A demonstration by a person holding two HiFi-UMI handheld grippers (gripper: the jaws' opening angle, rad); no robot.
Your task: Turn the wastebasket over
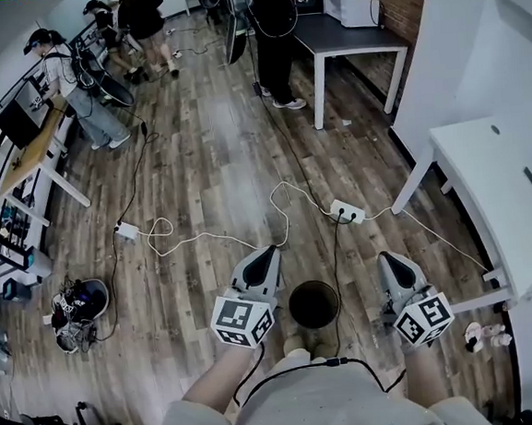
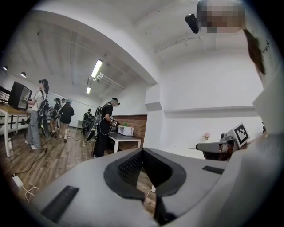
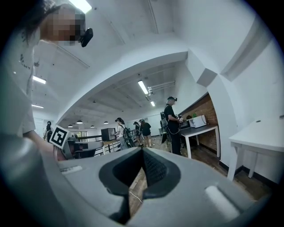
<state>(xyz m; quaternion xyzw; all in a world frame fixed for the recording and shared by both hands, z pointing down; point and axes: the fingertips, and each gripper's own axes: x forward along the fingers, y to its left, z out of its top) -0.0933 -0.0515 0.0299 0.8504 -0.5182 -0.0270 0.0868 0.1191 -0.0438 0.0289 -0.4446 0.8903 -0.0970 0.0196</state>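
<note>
Though full of cables [image 1: 208, 236], wooden floor [image 1: 213, 137].

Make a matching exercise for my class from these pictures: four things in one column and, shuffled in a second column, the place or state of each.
Things
1. wastebasket
2. power strip
3. white table
4. left gripper

Places or states
A. at the head view's right edge
B. shut and empty, left of the wastebasket
C. standing mouth up on the floor, left of the right gripper
D. lying on the floor, farther from the person than the wastebasket

Pairs: 1-C, 2-D, 3-A, 4-B
</note>
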